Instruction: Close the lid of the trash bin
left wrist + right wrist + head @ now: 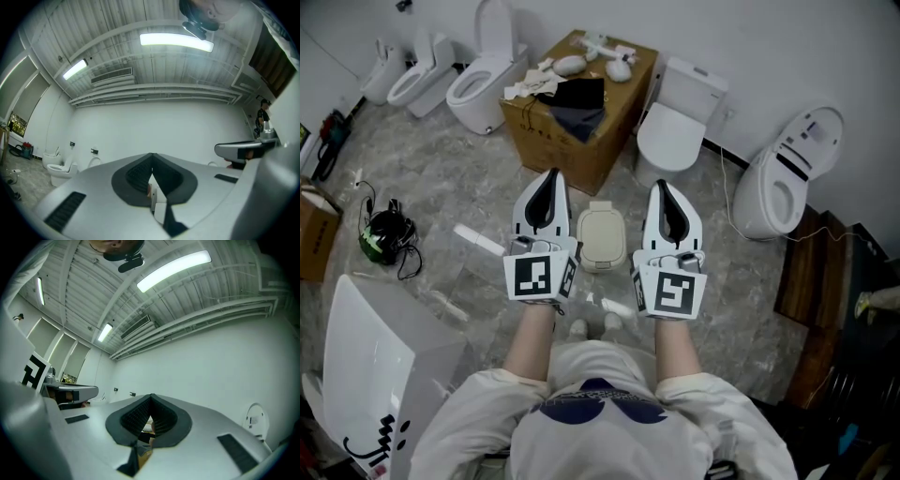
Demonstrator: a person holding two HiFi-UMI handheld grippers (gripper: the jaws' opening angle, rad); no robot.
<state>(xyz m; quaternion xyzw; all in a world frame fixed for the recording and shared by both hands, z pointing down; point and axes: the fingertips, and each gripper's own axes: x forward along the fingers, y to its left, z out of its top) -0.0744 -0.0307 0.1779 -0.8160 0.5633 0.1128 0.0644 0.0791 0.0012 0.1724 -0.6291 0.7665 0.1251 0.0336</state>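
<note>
I hold my left tool (551, 180) and right tool (664, 189) closed and empty at centre frame. The trash bin (601, 236) stands on the floor (469, 178) between them. Its lid looks down already, so I judge nothing remains.

An open toilet (478, 80) and a shut toilet (673, 136) flank a cardboard box (558, 141) topped with dark cloth (577, 98); a black headset (386, 232) lies on the marble floor (469, 178).
</note>
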